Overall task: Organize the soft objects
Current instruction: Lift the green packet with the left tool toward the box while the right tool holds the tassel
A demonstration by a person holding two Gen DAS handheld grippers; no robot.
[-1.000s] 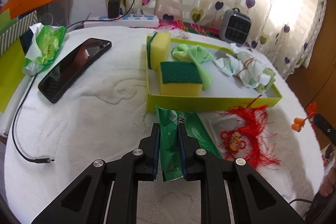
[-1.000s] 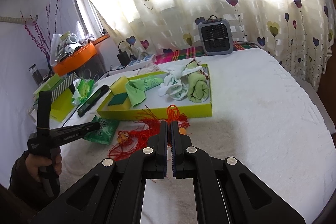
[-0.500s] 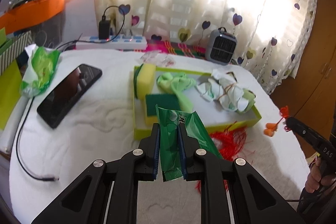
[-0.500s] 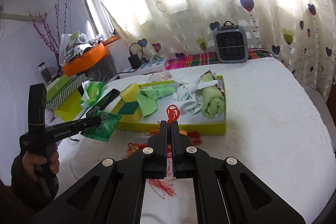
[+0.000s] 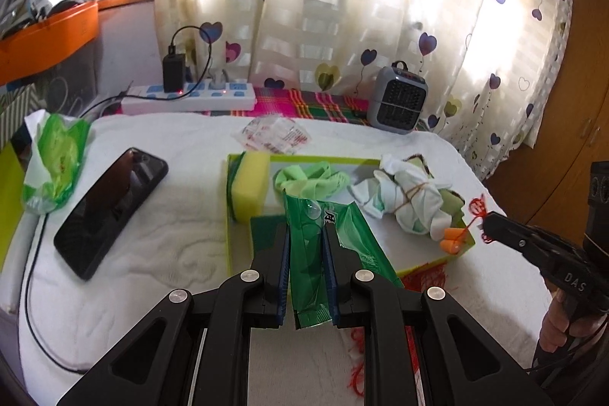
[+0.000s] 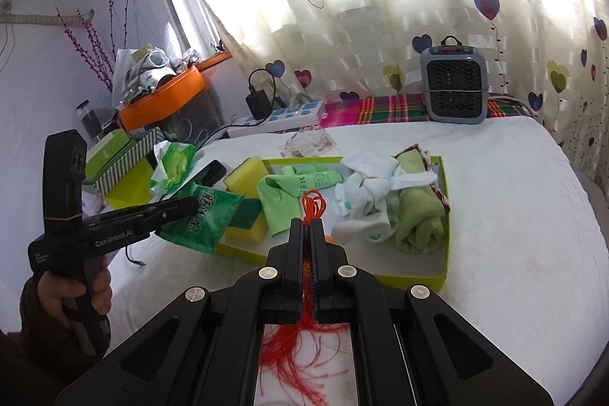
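Already the shallow lime-green cardboard tray [image 6: 444, 215] on the white bed held yellow sponges [image 6: 245, 173], a green cloth [image 6: 283, 202], a white sock bundle [image 6: 365, 200] and a rolled green towel [image 6: 420, 219]. Left gripper [image 5: 306, 242], fingers pinching a green foil packet [image 5: 316, 253], hung over the tray's near-left corner. Right gripper [image 6: 307, 234], fingers pressed together on a red tassel [image 6: 313, 206], hung above its near wall. Both items looked left to place.
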